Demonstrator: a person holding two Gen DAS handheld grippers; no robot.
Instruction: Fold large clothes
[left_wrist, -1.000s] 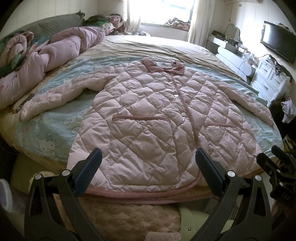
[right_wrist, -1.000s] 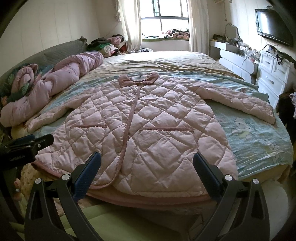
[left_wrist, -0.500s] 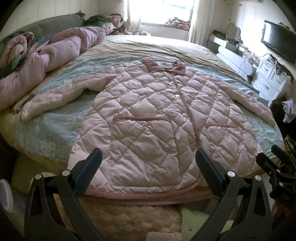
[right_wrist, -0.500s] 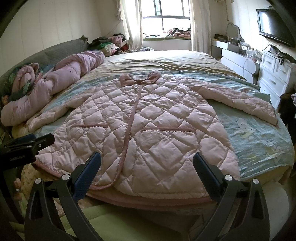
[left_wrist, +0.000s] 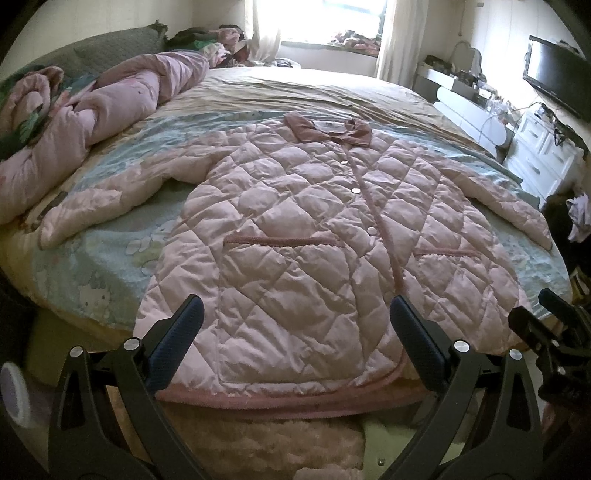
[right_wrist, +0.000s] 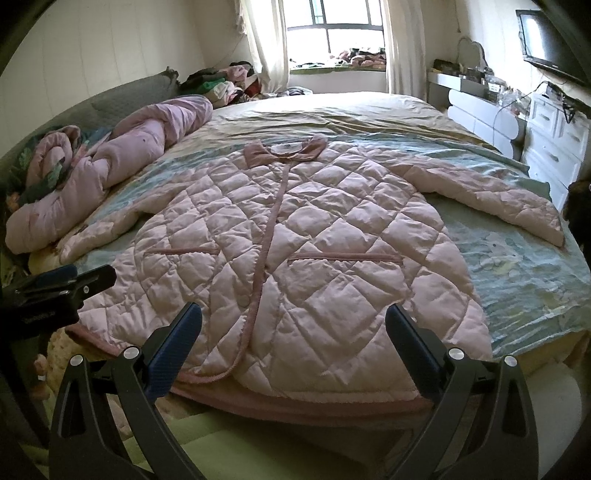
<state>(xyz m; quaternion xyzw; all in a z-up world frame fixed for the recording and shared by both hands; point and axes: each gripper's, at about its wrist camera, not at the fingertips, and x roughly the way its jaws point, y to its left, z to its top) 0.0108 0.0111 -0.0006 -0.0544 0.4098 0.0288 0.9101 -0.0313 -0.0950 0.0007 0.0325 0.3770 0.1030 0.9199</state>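
Observation:
A large pink quilted coat (left_wrist: 314, 240) lies flat and face up on the bed, collar away from me, both sleeves spread out to the sides; it also shows in the right wrist view (right_wrist: 295, 251). Its hem hangs at the near bed edge. My left gripper (left_wrist: 295, 332) is open and empty, hovering just before the hem on the coat's left half. My right gripper (right_wrist: 293, 332) is open and empty, before the hem on the right half. Each gripper shows at the edge of the other's view.
A rolled pink duvet (left_wrist: 92, 122) lies along the bed's left side. The bed (right_wrist: 535, 266) has a pale blue cartoon sheet. White drawers (right_wrist: 554, 147) and a wall TV (left_wrist: 557, 81) stand at the right. A fluffy pink rug (left_wrist: 258, 443) lies below the hem.
Both views have shifted slightly, with the coat a little lower and nearer in frame. The coat has not moved and both grippers stay open.

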